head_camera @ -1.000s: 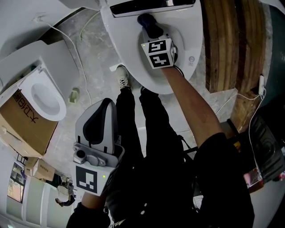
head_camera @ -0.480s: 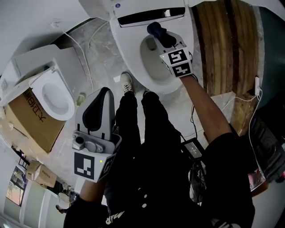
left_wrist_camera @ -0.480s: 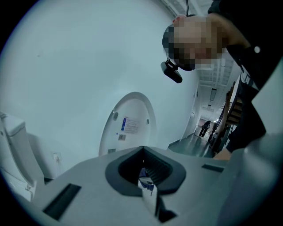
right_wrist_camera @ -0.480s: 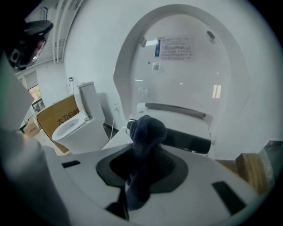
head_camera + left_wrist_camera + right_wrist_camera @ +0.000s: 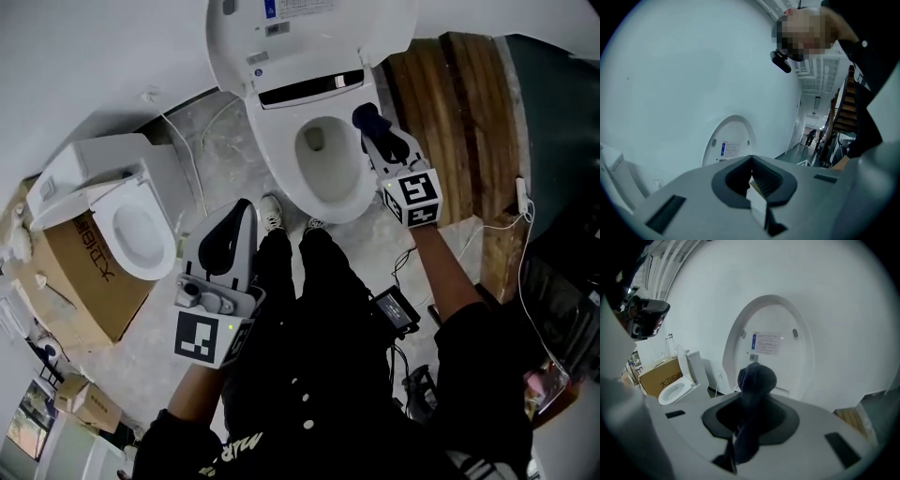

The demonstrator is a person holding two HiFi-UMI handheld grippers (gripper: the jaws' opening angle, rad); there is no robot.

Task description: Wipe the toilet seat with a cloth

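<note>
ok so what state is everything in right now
toilet lid: raised
toilet seat: down
cloth: bunched, clamped in the right tongs
right tongs: shut on the cloth
left tongs: shut, nothing held
second toilet: lid up

Right gripper (image 5: 375, 133) outstretched, jaws clamped (on a cloth (image 5: 757, 378)); left gripper (image 5: 240, 217) low, jaws together

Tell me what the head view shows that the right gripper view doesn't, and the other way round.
Only the head view shows the toilet bowl, the person's legs, the left gripper and the wooden boards. Only the right gripper view shows, close up, the right gripper with its jaws shut on the dark cloth. Both show the cloth, the raised lid, and the second toilet beside a cardboard box.
</note>
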